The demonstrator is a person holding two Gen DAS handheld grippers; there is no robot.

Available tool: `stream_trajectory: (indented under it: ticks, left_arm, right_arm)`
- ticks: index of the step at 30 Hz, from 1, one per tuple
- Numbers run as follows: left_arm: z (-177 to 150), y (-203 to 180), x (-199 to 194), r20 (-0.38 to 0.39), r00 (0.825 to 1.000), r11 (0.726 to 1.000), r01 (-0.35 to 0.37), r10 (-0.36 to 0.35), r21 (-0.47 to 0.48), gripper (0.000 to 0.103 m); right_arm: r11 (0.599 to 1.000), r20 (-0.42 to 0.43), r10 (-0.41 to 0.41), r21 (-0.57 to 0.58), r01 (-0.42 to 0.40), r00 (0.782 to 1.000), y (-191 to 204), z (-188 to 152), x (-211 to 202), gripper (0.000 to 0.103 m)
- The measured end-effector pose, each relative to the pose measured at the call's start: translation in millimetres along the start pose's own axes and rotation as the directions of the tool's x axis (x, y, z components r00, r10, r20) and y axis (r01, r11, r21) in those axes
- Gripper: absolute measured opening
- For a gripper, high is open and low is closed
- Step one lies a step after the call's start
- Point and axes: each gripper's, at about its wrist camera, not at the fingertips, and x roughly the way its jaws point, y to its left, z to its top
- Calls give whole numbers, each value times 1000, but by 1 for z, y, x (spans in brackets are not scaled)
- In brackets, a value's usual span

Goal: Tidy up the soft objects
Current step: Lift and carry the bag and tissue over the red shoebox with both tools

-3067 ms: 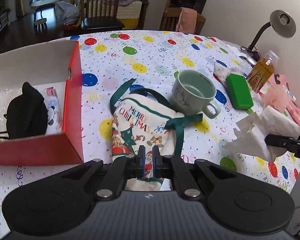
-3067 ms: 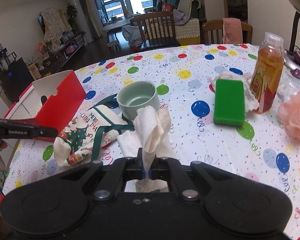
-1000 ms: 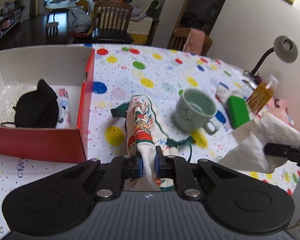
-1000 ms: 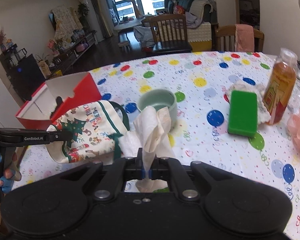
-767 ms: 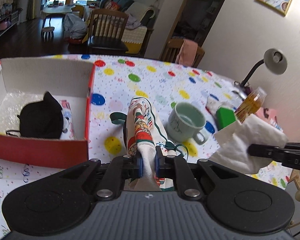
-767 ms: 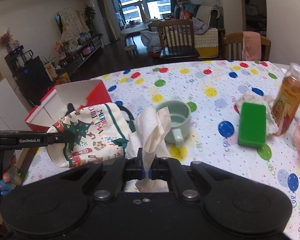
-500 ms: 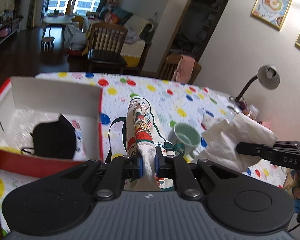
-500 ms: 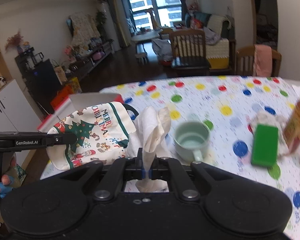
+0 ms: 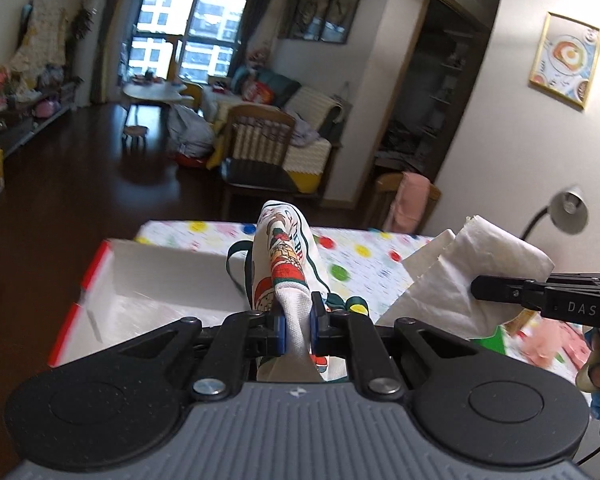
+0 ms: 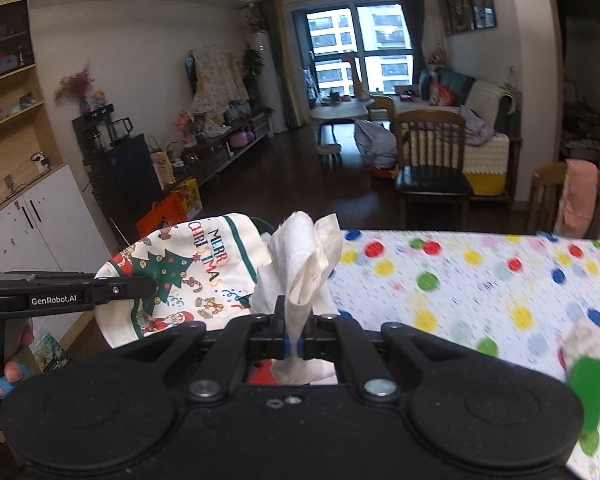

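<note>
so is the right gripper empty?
No, the right gripper is shut on a white tissue that sticks up between its fingers.

Green block (image 10: 589,384) blurred, possibly sponge; box (image 9: 148,280) floor hidden.

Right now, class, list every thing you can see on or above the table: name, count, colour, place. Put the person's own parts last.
Christmas bag: one, white with green trim and printed tree, lifted above the table, pinched in the left tool.
Tissue: one, white, crumpled, raised, pinched in the right tool.
Box: one, red outside, white inside, open, at the table's left.
Tablecloth: one, white with coloured dots, covering the table.
Green block: one, at the table's right edge, blurred.
Desk lamp: one, grey, far right.
Left tool: one, black, shut on the bag.
Right tool: one, black, shut on the tissue.
</note>
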Motion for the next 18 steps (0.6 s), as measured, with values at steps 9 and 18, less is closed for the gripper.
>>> stream_trajectory:
  ticks: [9, 18]
  left_arm:
    - [16, 61, -3, 23, 992, 992, -127, 126, 3, 11]
    - [14, 120, 25, -10, 982, 982, -190, 190, -18, 11]
  right_arm:
    - [999, -15, 33, -34, -33, 999, 44, 19, 55, 3]
    - [998, -82, 26, -58, -30, 996, 72, 17, 124, 3]
